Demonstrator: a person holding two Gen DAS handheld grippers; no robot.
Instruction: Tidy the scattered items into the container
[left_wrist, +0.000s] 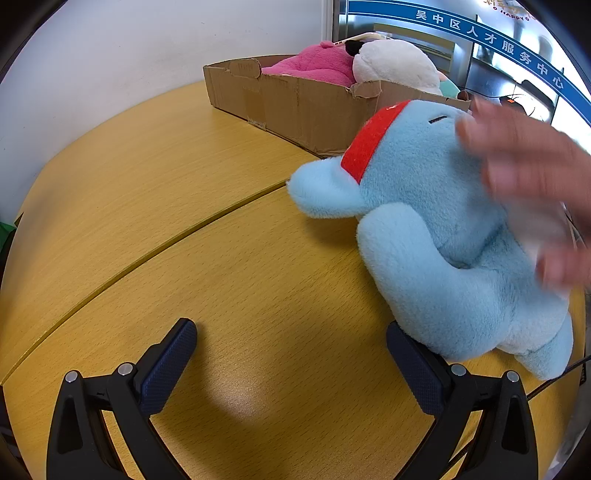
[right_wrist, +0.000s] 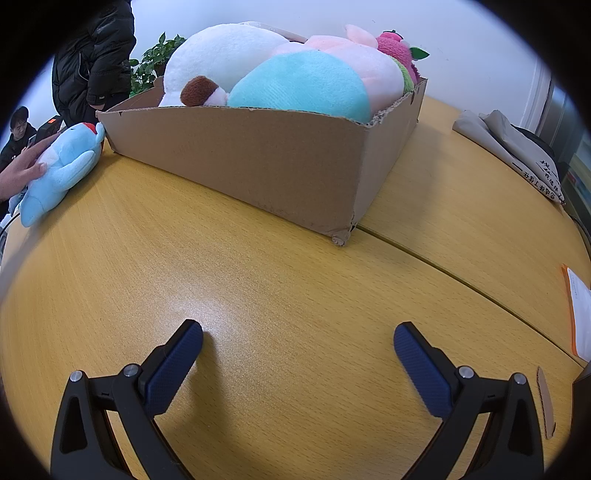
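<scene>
A light-blue plush toy (left_wrist: 436, 229) with a red band lies on the wooden table (left_wrist: 184, 221), a blurred bare hand (left_wrist: 524, 177) resting on it. My left gripper (left_wrist: 291, 332) is open, its right finger just under the toy's lower end. The cardboard box (left_wrist: 295, 103) stands behind, holding a pink plush (left_wrist: 314, 66) and a white plush (left_wrist: 395, 62). In the right wrist view the box (right_wrist: 258, 162) is piled with several plush toys, and the blue plush (right_wrist: 62, 166) lies at its left. My right gripper (right_wrist: 298, 332) is open over bare table.
A person in a black jacket (right_wrist: 92, 55) stands behind the box, another sits at far left. A folded grey garment (right_wrist: 513, 147) lies at the right, papers (right_wrist: 580, 314) and a cardboard strip (right_wrist: 546, 402) near the right edge. A potted plant (right_wrist: 155, 59) stands behind.
</scene>
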